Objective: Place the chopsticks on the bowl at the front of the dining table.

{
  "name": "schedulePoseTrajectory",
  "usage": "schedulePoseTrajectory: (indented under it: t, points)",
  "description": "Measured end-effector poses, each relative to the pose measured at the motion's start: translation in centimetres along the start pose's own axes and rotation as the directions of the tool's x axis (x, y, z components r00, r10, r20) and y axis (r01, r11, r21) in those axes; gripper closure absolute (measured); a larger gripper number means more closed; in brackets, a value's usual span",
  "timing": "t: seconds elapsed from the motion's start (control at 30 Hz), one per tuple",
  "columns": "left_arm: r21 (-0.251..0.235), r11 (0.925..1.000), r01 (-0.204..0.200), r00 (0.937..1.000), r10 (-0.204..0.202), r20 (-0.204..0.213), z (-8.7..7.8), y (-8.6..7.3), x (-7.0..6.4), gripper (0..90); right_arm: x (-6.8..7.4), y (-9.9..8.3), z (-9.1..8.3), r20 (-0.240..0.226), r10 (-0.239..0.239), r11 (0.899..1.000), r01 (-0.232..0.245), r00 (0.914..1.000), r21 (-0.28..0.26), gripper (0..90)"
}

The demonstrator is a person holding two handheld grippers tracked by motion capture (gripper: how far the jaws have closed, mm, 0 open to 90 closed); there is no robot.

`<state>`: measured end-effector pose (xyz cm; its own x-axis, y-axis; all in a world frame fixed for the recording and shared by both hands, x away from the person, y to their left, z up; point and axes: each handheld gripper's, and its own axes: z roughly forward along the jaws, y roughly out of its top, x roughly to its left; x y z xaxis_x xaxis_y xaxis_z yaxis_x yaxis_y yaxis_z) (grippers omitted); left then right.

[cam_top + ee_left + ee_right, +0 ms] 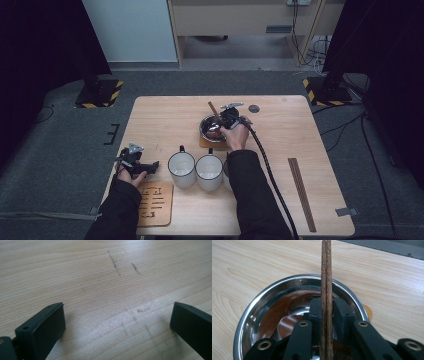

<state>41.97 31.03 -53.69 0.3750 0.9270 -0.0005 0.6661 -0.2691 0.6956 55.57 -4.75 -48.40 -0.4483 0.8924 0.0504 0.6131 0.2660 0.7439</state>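
My right gripper [226,119] [326,312] is shut on a pair of dark wooden chopsticks [214,110] [326,275]. They stick out past its jaws over a shiny steel bowl [210,128] [274,297], which stands on a wooden coaster [206,144] at the table's middle. The bowl's inside mirrors brown wood. My left gripper [148,167] [117,322] rests low at the table's left edge, open, with bare wood between its fingers [42,327].
Two white mugs with dark rims [181,169] [209,172] stand side by side near the front. A cut-out wooden trivet [155,202] lies front left. Another pair of chopsticks [301,192] lies at the front right. A small dark disc [254,108] sits near the far edge.
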Motion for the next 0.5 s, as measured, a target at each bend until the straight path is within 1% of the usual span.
schedulePoseTrajectory:
  t: [0.03,0.1,0.23,0.37,0.47,0.5]
  points:
    - [0.0,1.0,0.0,1.0,0.0,0.0,0.0,0.0,0.0,0.0,0.0,0.0,0.0,-0.001,0.004,1.0,-0.004,1.0,-0.004,74.7]
    - [0.0,1.0,0.0,1.0,0.0,0.0,0.0,0.0,0.0,0.0,0.0,0.0,0.0,-0.002,-0.001,1.0,0.001,1.0,-0.008,71.8]
    - [0.0,1.0,0.0,1.0,0.0,0.0,0.0,0.0,0.0,0.0,0.0,0.1,-0.2,-0.004,0.004,1.0,-0.004,1.0,-0.013,69.2]
    - [0.0,1.0,0.0,1.0,0.0,0.0,0.0,0.0,0.0,0.0,0.0,0.4,-0.8,-0.015,0.005,0.999,-0.005,0.9999,-0.046,63.6]
    - [0.0,1.0,0.0,1.0,0.0,0.0,0.0,0.0,0.0,0.0,-0.1,0.6,-1.1,-0.025,0.01,0.998,-0.011,0.9996,-0.057,62.1]
    - [0.0,1.0,0.0,1.0,0.0,0.0,0.0,0.0,0.0,0.0,-0.2,0.7,-1.4,-0.03,0.008,0.998,-0.01,0.9995,-0.065,59.9]
